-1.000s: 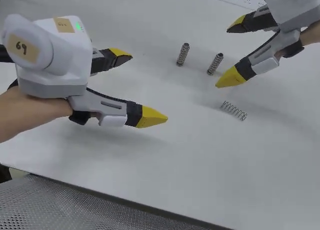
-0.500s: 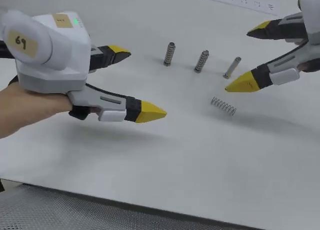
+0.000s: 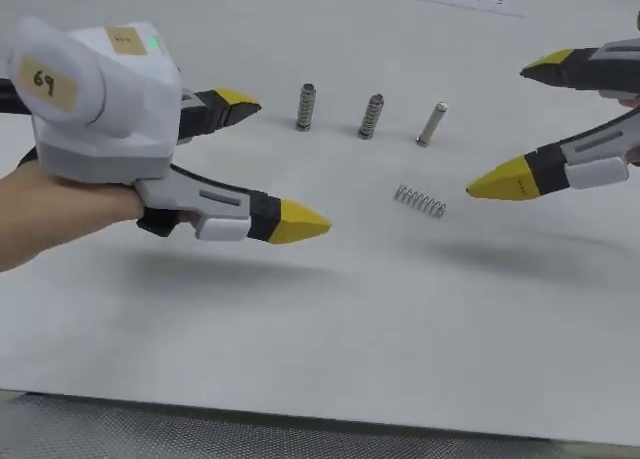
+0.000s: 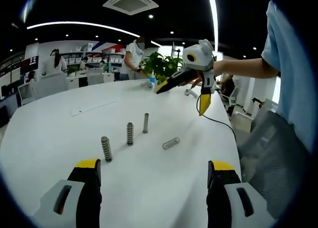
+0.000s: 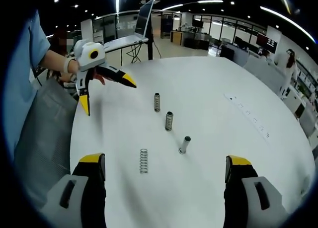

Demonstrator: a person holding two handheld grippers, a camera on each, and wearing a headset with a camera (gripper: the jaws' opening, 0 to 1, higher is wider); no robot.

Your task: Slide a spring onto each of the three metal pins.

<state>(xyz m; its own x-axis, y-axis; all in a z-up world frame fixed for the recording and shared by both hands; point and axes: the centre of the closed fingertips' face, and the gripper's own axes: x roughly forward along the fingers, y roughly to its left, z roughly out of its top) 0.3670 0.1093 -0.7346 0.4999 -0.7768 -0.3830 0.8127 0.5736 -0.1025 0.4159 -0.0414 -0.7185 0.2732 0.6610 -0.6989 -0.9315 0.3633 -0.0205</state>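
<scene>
Our right claw [image 3: 505, 129] hangs spread wide above the desk [image 3: 330, 359], pinching nothing. The loose spring [image 3: 419, 201] lies flat on the desk just off its lower tip, not touching it. It sits between our two claws, nearer the right one. Past the spring stands the bare pin [image 3: 431, 124]. Beyond it in the same row are the middle pin [image 3: 371, 116] and the end pin [image 3: 306, 107], each wearing a spring. Our left claw [image 3: 283, 164] is likewise spread and empty, well apart from the spring, with its upper tip near the end pin. Our left hand [image 3: 60, 214] wraps its handle from below. A tan sticker [image 3: 46, 84] on its housing reads "69".
</scene>
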